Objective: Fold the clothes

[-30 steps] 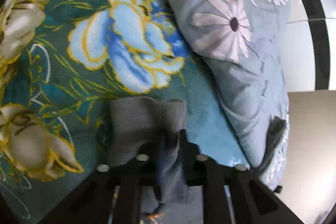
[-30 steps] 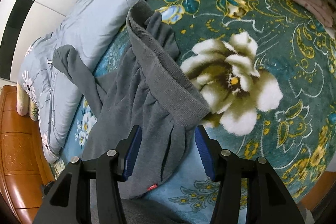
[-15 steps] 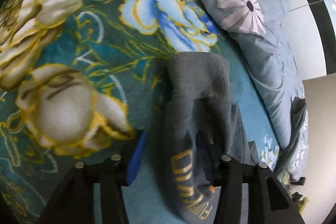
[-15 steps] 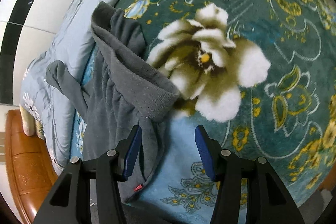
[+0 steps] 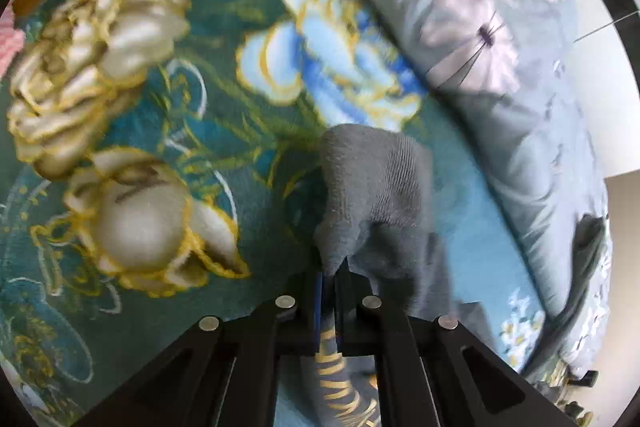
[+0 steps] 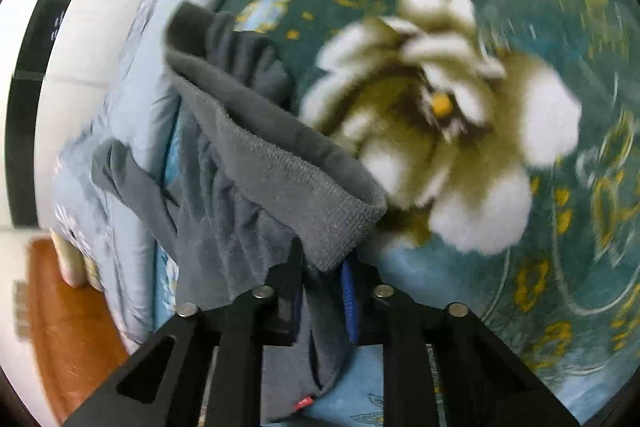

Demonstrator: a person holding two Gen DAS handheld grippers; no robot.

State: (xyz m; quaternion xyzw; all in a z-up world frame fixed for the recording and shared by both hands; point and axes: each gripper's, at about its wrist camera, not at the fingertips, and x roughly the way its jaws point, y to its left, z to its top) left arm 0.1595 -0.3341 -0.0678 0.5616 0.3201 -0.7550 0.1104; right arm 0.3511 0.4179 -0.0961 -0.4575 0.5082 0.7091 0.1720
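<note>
Wooden floor point(image 6: 76, 327): seen at the lower left of the right wrist view, beyond the bed's edge.
Wall point(image 6: 80, 39): pale, crossed by a dark band, behind the pillow in the right wrist view.
Pillow point(image 6: 132, 131): grey-blue with pale daisies, lying along one edge of the bed; in the left wrist view it runs down the right side point(image 5: 520, 131). One dark grey sleeve point(image 6: 132, 183) of the garment is draped up against it.
Grey garment point(image 6: 256, 163): a dark grey knit top, bunched in a loose heap on the bedspread just beside the pillow, its ribbed hem point(image 6: 320, 211) turned up toward the camera. A small red tag point(image 6: 301, 404) shows at its lowest fold. In the left wrist view another ribbed end point(image 5: 376, 187) humps up in front of the claw, with yellow lettering point(image 5: 340, 383) below.
Right gripper point(image 6: 322, 291): jaws closing, blue pads point(image 6: 349, 299) pressing a fold of the grey cloth from both sides.
Left gripper point(image 5: 329, 291): clamped tight on a thin edge of the same garment, with hardly a gap between the fingers.
Bedspread point(image 6: 540, 7): teal plush with big cream and blue flowers, covering the bed; the cream bloom point(image 6: 452, 131) lies just right of the hem.
Pink cloth point(image 5: 10, 43): a sliver at the far left edge of the left wrist view, too blurred to identify.
</note>
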